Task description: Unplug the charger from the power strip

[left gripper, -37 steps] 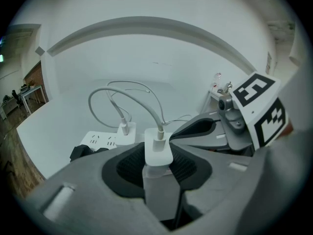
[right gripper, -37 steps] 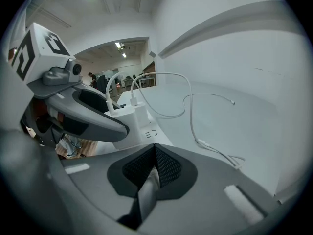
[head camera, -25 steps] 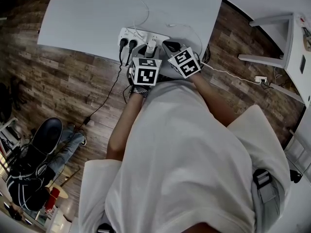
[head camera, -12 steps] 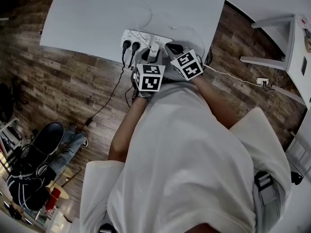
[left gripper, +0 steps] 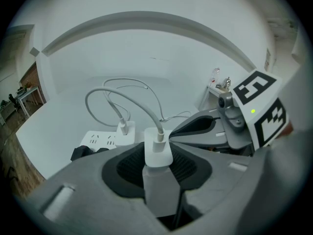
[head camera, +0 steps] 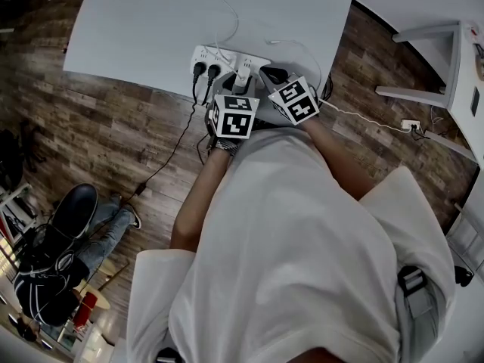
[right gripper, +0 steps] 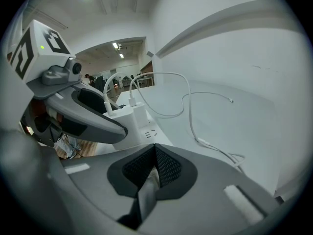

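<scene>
A white power strip (head camera: 219, 55) lies at the near edge of the white table (head camera: 136, 29). My left gripper (left gripper: 157, 156) is shut on a white charger (left gripper: 157, 151) with a white cable leaving its top; the jaws hide its base. In the right gripper view that charger (right gripper: 119, 119) stands against the strip (right gripper: 146, 132). A second white charger (left gripper: 126, 129) sits plugged in just beyond it. My right gripper (right gripper: 155, 153) is shut just right of the strip, its pads meeting at the tip. From above, both grippers (head camera: 239, 83) (head camera: 272, 76) sit side by side at the strip.
Two black plugs (head camera: 203, 70) fill the strip's left sockets, with cords dropping to the wood floor. A loose white cable (right gripper: 195, 111) curls over the table. A seated person (head camera: 60, 240) is at lower left, white furniture (head camera: 446, 59) at right.
Neither gripper nor the charger has visibly moved; only the head view has shifted slightly.
</scene>
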`<state>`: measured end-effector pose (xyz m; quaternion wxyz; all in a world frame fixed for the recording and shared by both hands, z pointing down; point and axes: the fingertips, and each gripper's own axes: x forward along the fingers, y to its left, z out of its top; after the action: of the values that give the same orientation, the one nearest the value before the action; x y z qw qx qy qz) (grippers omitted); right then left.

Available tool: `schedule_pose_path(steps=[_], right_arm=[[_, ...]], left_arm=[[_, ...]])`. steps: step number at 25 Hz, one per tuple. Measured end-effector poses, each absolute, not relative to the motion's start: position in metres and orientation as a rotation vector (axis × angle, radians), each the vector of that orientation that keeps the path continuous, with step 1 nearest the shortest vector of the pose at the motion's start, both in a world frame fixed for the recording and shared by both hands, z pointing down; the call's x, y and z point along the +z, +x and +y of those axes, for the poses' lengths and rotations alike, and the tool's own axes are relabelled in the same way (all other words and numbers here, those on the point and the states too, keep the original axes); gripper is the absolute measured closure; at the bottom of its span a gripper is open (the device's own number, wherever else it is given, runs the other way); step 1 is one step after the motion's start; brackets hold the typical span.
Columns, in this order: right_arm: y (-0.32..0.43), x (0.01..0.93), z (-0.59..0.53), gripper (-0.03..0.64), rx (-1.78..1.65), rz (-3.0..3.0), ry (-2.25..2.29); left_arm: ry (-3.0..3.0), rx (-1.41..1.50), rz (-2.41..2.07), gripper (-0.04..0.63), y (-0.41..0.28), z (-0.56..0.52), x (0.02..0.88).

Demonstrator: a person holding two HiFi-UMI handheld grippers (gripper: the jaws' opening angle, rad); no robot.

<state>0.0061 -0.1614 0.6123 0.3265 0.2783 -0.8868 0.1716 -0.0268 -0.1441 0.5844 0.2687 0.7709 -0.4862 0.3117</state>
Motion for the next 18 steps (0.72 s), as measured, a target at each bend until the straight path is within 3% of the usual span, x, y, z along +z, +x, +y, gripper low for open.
schedule_pose_path(steps=[18], right_arm=[[0.0042, 0.6133, -0.1655, 0.614, 0.442, -2.332, 0.736]], left_arm=[[2.059, 0.912, -1.293, 0.448, -0.0277, -0.1488, 0.5859]])
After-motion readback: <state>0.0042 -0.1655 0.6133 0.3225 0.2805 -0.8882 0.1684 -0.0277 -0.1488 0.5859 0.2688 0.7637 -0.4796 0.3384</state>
